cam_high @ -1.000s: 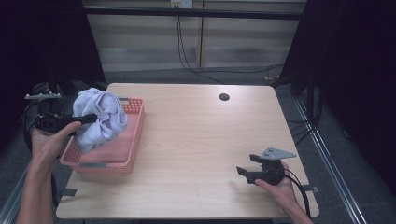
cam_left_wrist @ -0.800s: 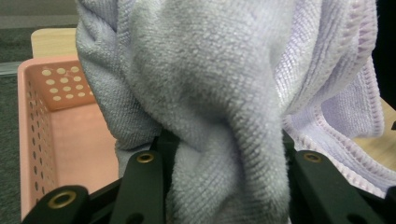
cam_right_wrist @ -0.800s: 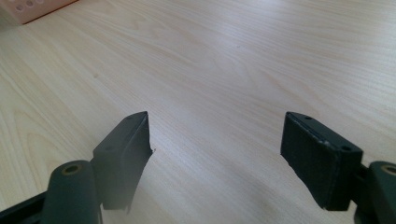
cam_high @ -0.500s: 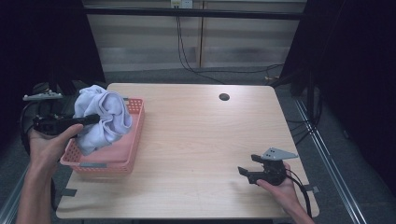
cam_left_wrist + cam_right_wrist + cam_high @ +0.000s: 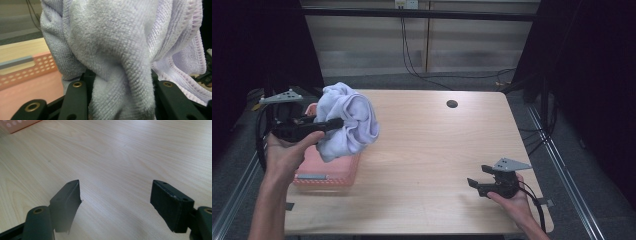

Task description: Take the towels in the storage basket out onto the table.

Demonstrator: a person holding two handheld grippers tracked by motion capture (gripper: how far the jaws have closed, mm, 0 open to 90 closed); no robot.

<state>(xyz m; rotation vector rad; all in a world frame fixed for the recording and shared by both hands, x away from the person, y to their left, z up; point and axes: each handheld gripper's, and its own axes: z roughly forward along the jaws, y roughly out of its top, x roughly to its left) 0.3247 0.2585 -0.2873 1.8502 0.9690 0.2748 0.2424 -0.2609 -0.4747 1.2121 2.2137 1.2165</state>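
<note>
Above pink perforated plastic basket [image 5: 324, 172], left gripper [image 5: 329, 124] pinches bunched pale-lilac terry towel [image 5: 349, 120], lift step; right gripper [image 5: 476, 185] spread, idle; next prob. set on table.

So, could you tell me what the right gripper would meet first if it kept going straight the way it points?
Probably nothing soon: the right gripper, open, points left across bare table. The pink basket lies farthest along that line, though depth is unclear.

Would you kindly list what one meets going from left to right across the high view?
Left hand-held gripper → lavender towel → round hole in the tabletop → right hand-held gripper.
</note>
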